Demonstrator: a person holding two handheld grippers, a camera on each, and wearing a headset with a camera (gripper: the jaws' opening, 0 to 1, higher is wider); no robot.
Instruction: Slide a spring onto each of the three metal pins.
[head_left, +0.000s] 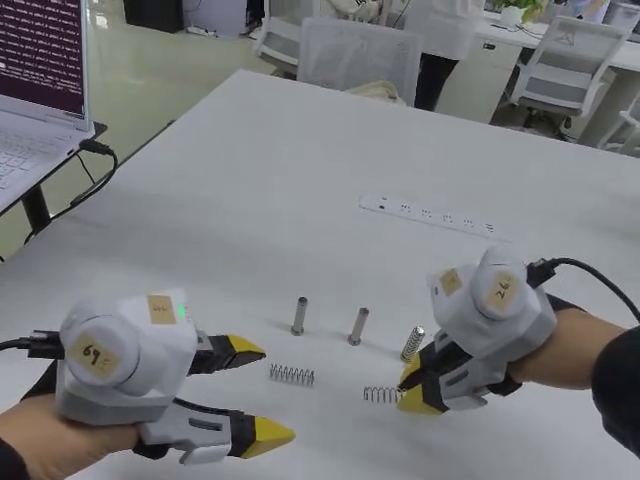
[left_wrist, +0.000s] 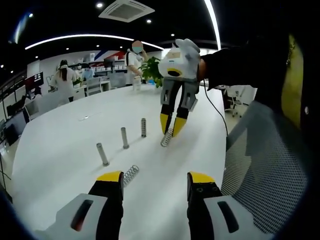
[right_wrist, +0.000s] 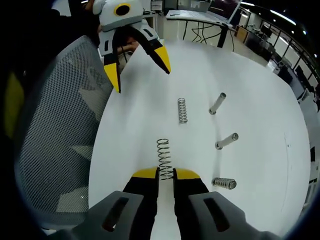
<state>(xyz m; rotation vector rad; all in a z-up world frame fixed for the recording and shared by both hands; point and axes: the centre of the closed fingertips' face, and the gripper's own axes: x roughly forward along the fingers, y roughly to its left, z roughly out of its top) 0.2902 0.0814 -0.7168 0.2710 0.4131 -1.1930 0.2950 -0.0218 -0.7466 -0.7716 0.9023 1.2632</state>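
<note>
Pinching one end of spring (right_wrist: 164, 155) lying flat on surface (head_left: 300, 200), right gripper (right_wrist: 166, 174) jaws nearly closed on it, likely for lifting to bare pin (head_left: 358, 326). Hovering left gripper (head_left: 258, 390) wide open, empty, beside second spring (head_left: 291, 375). Third pin (head_left: 412, 343) already wearing one.
</note>
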